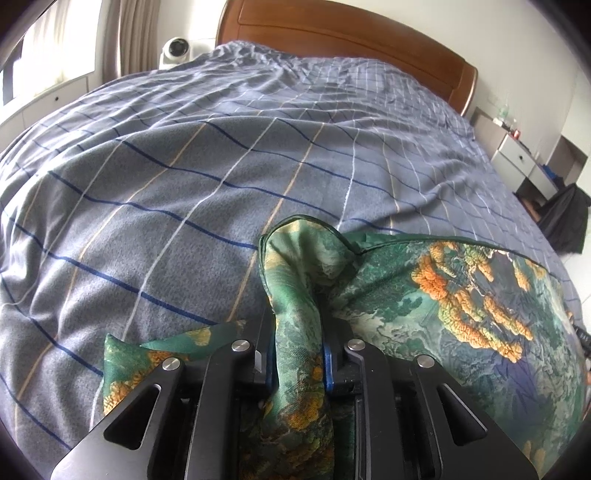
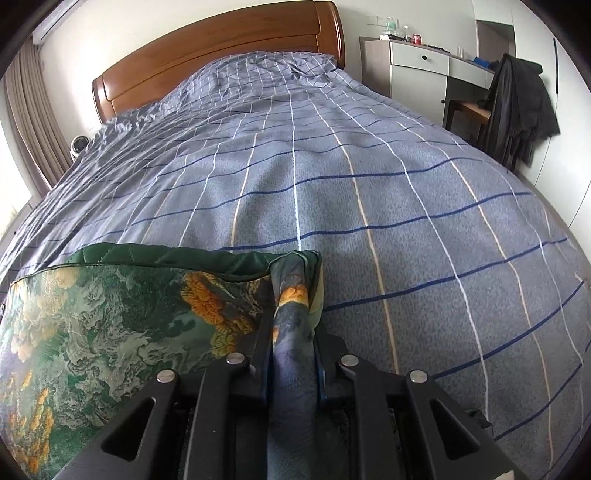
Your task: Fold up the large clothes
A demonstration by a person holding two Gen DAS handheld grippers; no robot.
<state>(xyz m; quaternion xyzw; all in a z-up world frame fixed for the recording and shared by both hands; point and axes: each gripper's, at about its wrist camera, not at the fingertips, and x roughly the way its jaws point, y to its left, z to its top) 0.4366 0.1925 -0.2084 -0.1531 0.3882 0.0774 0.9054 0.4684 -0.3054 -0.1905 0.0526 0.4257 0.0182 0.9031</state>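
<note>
the green printed garment point(image 1: 461, 295) lies on the checked bedspread point(image 1: 184, 177), toward six o'clock. the left gripper point(image 1: 299, 332) and right gripper point(image 2: 293, 332) each have a bunched corner between jaws set barely apart. the cloth looks slippery: a loosening pinch could let a corner slide out early, and uneven release would leave the far edge skewed or rumpled.

Left wrist view: sits just behind left gripper point(image 1: 299, 332), tilted down, close over bedspread point(image 1: 166, 177), facing headboard point(image 1: 332, 33) at top centre. Right wrist view: same setup behind right gripper point(image 2: 293, 332), headboard point(image 2: 221, 48) upper left. Both share bedspread point(image 2: 406, 206), headboard, printed garment point(image 1: 461, 295) lower right in left view, lower left point(image 2: 92, 332) in right view.
</note>
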